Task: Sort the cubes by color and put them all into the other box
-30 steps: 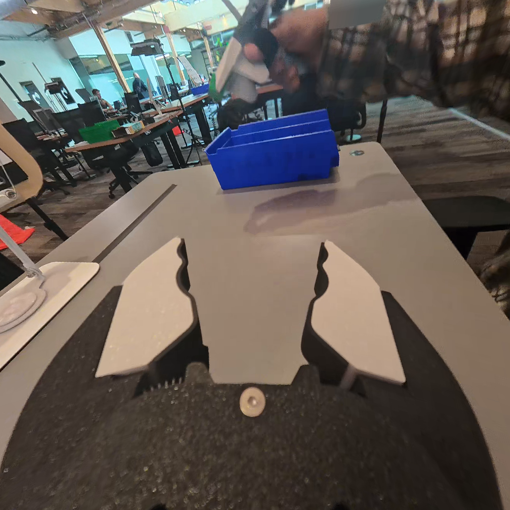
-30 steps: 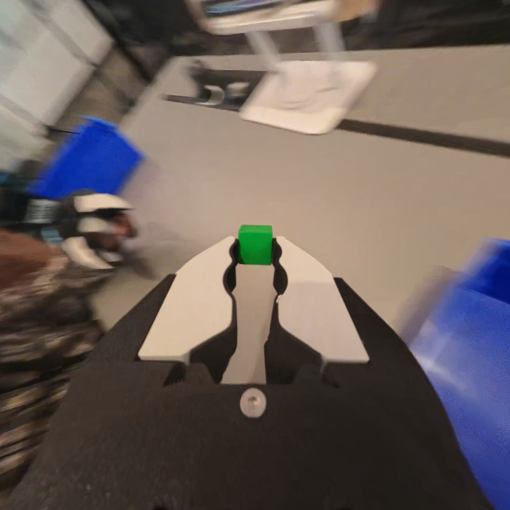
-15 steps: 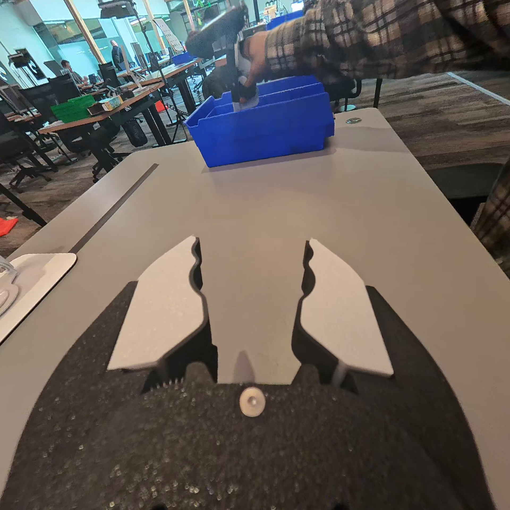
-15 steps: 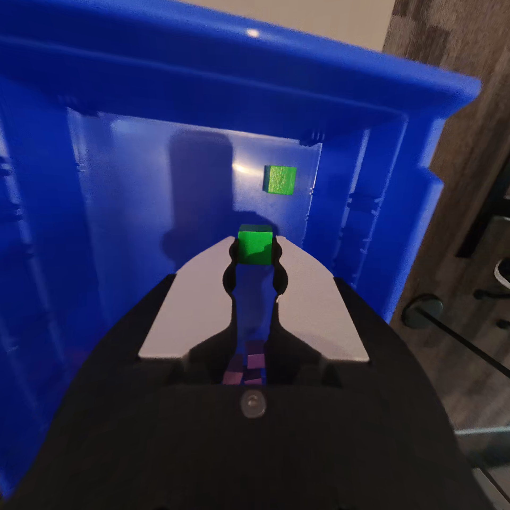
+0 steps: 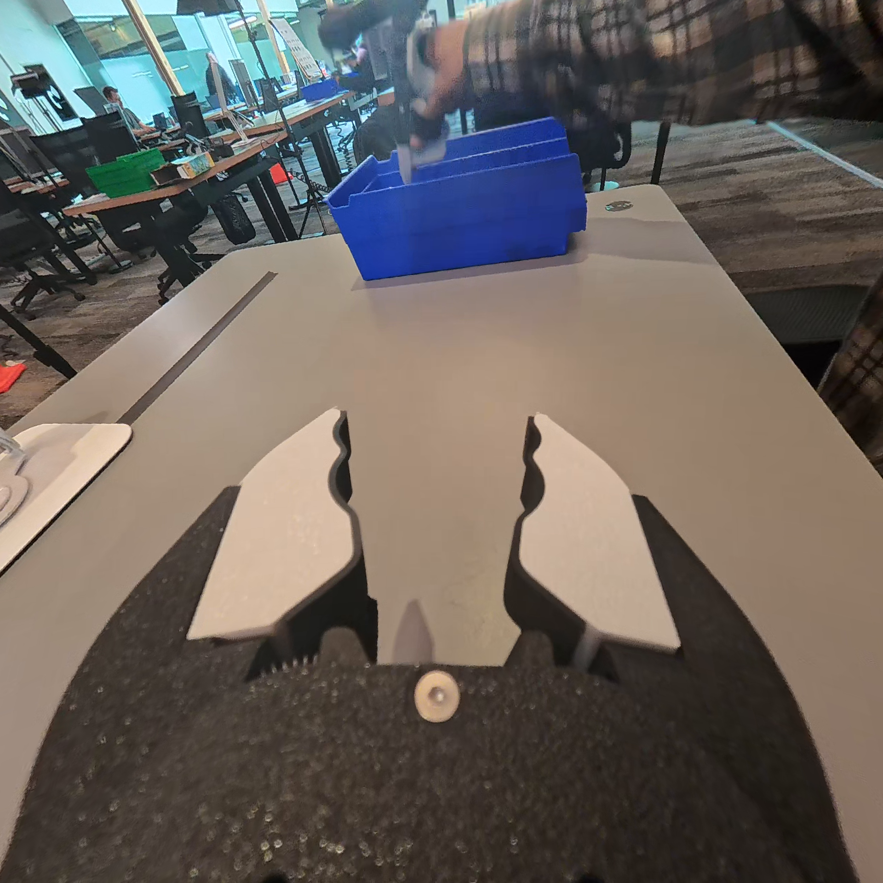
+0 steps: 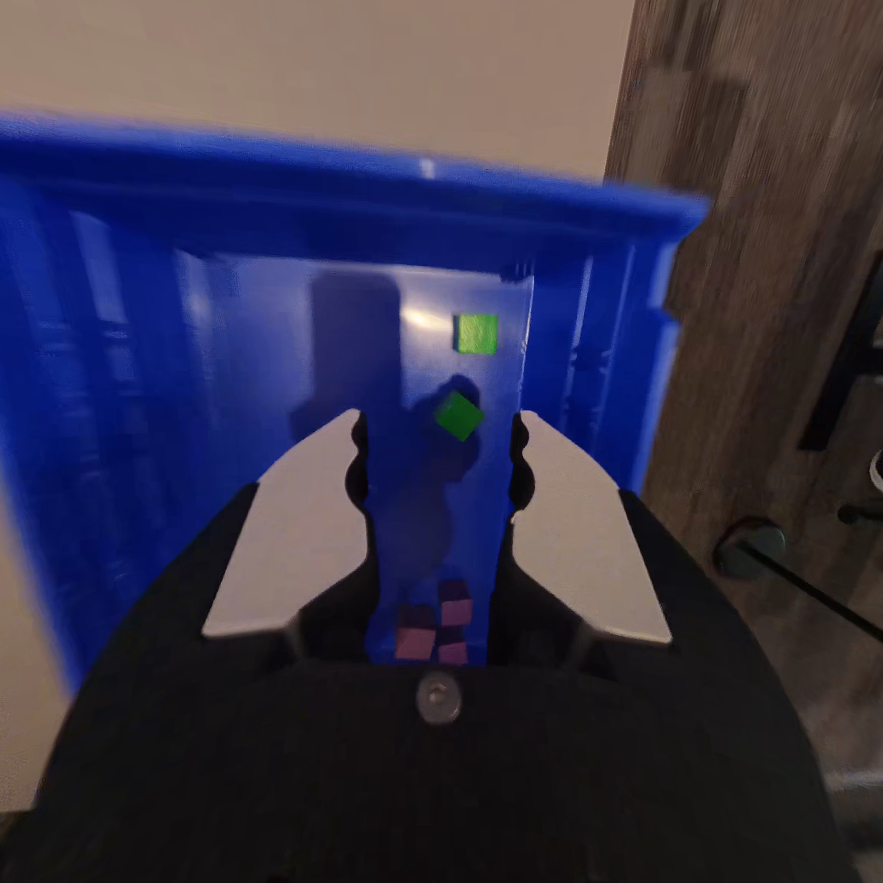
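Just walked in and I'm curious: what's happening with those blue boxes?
A person is sorting small cubes into a blue box. The right gripper hangs open above it, near a tilted green cube and another green cube; purple cubes sit apart. The left gripper waits open over the grey table.

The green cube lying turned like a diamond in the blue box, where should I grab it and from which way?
Grip the tilted green cube on two opposite flat sides, coming straight down from above, since the blue box walls block any side approach. It sits turned cornerwise to the open right gripper, so twist the fingers to meet faces, not corners.
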A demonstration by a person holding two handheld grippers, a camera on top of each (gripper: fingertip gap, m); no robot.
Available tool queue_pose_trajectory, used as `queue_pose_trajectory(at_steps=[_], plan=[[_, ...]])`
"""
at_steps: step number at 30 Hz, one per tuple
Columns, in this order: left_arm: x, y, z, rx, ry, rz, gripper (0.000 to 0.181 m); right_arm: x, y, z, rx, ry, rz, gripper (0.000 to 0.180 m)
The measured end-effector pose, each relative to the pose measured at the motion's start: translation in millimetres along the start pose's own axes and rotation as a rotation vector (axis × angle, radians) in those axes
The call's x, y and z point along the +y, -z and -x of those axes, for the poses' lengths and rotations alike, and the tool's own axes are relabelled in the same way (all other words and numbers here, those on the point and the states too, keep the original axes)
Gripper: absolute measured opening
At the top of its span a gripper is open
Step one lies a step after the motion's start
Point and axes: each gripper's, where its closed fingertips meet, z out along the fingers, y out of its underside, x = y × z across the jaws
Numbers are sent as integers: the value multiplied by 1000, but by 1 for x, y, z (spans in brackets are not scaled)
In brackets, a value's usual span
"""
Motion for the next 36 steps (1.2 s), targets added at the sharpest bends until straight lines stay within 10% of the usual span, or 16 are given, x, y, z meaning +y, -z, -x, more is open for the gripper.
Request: queue_pose_trajectory(at_steps=[10, 22, 36], plan=[[-5, 0, 1, -16, -16, 0, 69, -63, 206, 153, -237, 236, -652, 60], [-3, 6, 8, -48, -23, 15, 69, -37, 95, 325, -530, 322, -905, 73], [-30, 45, 28, -132, -2, 13, 73, -37, 53, 357, -511, 401, -1048, 77]])
